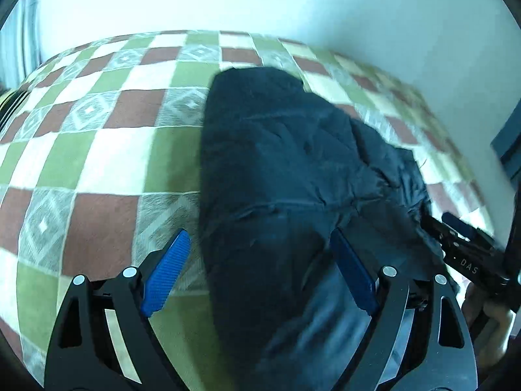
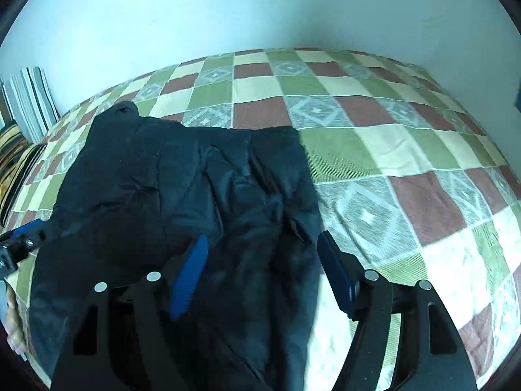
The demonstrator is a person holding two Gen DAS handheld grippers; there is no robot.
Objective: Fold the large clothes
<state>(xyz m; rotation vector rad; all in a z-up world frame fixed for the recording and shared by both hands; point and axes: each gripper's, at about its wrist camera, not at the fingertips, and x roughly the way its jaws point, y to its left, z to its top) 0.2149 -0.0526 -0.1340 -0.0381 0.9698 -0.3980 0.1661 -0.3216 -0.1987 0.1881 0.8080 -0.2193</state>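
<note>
A dark navy padded jacket (image 1: 286,150) lies crumpled lengthwise on the checked bed cover (image 1: 97,150). My left gripper (image 1: 259,234) hovers over its near end with the blue pads (image 1: 166,273) wide apart; the left pad is over bare cover, and nothing is pinched. In the right wrist view the same jacket (image 2: 156,179) spreads to the left. My right gripper (image 2: 263,237) is open above the jacket's right edge, with fabric under the gap but not pressed. Each gripper shows in the other's view: the right gripper (image 1: 438,224) at the jacket's far side, the left gripper (image 2: 32,228) at the left edge.
The bed cover (image 2: 407,169) is a quilt of green, brown, cream and grey squares. A pale wall (image 2: 260,9) runs along the far side. Striped pillows (image 2: 29,104) lean at the far left. A person's hand (image 2: 13,325) holds the left gripper's handle.
</note>
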